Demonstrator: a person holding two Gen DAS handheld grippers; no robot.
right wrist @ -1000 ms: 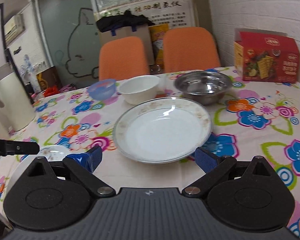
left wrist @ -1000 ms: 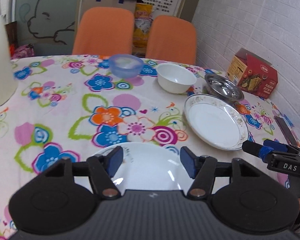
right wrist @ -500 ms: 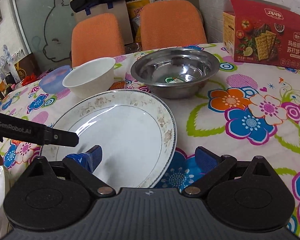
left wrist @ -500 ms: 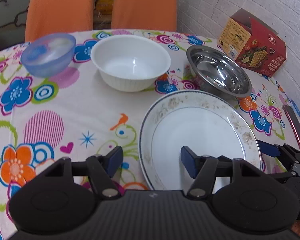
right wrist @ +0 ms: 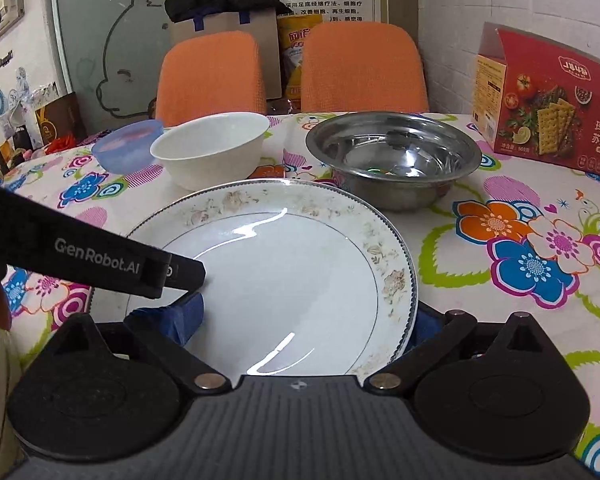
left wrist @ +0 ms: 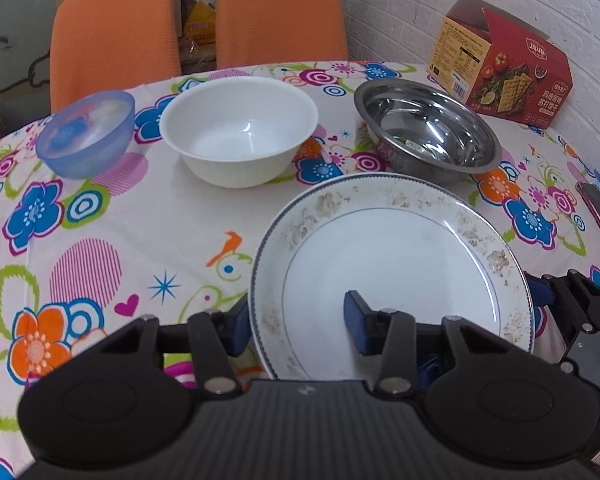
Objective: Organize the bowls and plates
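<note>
Left gripper (left wrist: 296,320) spread wide, straddling the near left rim of the patterned plate (left wrist: 388,272): one blue pad outside the rim, the other over the plate's well. Right gripper (left wrist: 540,292) at the plate's right edge. Beyond: blue bowl (left wrist: 86,134), white bowl (left wrist: 238,130), steel bowl (left wrist: 428,130); red cracker box (left wrist: 500,68) by the wall

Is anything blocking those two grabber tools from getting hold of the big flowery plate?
Nothing visible. The left gripper and right gripper each straddle opposite edges of the round white floral-rimmed plate, jaws open, with no dish between.
</note>
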